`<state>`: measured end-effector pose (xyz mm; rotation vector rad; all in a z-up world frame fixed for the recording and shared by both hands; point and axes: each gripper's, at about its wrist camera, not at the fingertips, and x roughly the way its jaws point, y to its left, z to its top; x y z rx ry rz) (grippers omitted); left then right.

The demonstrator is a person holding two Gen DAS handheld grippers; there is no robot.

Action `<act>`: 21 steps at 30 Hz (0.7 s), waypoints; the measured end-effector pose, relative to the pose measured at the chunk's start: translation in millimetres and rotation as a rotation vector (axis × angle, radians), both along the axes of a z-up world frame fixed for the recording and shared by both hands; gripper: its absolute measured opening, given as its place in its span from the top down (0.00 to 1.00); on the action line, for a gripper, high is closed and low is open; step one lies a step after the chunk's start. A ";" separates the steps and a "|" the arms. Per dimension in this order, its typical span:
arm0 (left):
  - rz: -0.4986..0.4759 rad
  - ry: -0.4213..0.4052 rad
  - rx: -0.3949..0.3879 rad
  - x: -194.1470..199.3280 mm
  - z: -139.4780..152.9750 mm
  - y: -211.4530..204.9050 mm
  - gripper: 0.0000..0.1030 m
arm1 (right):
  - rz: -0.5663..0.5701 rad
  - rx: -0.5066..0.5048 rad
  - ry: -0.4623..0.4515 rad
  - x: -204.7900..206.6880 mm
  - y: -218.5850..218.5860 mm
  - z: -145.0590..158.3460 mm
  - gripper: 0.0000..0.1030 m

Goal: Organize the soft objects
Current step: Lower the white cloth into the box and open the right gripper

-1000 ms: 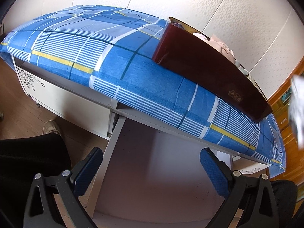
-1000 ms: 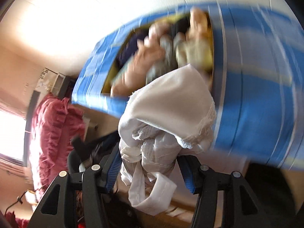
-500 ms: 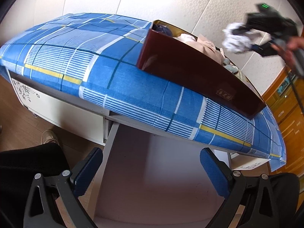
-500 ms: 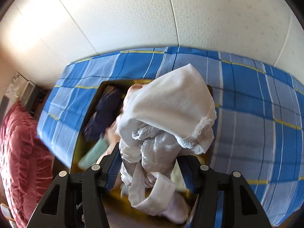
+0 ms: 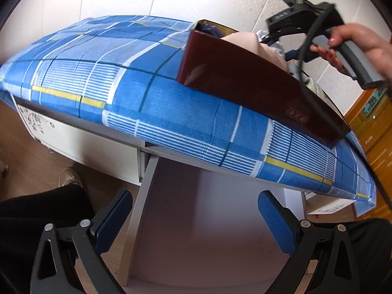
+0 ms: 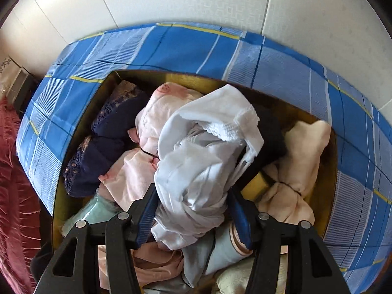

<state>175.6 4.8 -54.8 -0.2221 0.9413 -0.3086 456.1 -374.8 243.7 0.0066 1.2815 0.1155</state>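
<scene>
My right gripper [image 6: 193,203] is shut on a bunched white garment [image 6: 205,142] and holds it low over an open box [image 6: 107,83] with a yellow lining. The box holds several soft garments: a navy lace piece [image 6: 107,132], pink pieces [image 6: 156,107] and cream ones [image 6: 303,152]. In the left wrist view the box [image 5: 245,78] shows its dark red side and stands on a blue checked cloth [image 5: 122,78]. The right gripper body [image 5: 301,14] reaches into the box from above. My left gripper [image 5: 196,218] is open and empty, below the table's front edge.
The blue checked cloth [image 6: 281,68] covers a white table against a pale wall. Under the table there are white panels [image 5: 196,208]. A red ruffled fabric [image 6: 12,171] lies at the left. A wooden cabinet [image 5: 372,120] stands at the right. My dark trouser leg [image 5: 36,210] is at the lower left.
My right gripper has swung over the table and come down to the box with the white garment in it. The left gripper has shifted only slightly.
</scene>
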 end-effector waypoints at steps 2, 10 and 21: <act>0.011 0.002 -0.007 0.7 -1.4 2.1 0.00 | -0.020 0.041 -0.004 -4.7 -9.4 8.5 0.43; 0.034 0.000 -0.015 0.9 -1.6 7.3 0.00 | -0.036 0.089 -0.149 -36.9 -36.4 53.9 0.40; 0.042 0.004 -0.008 2.0 -3.7 8.1 0.00 | -0.024 0.050 -0.126 -16.1 -3.7 8.2 0.68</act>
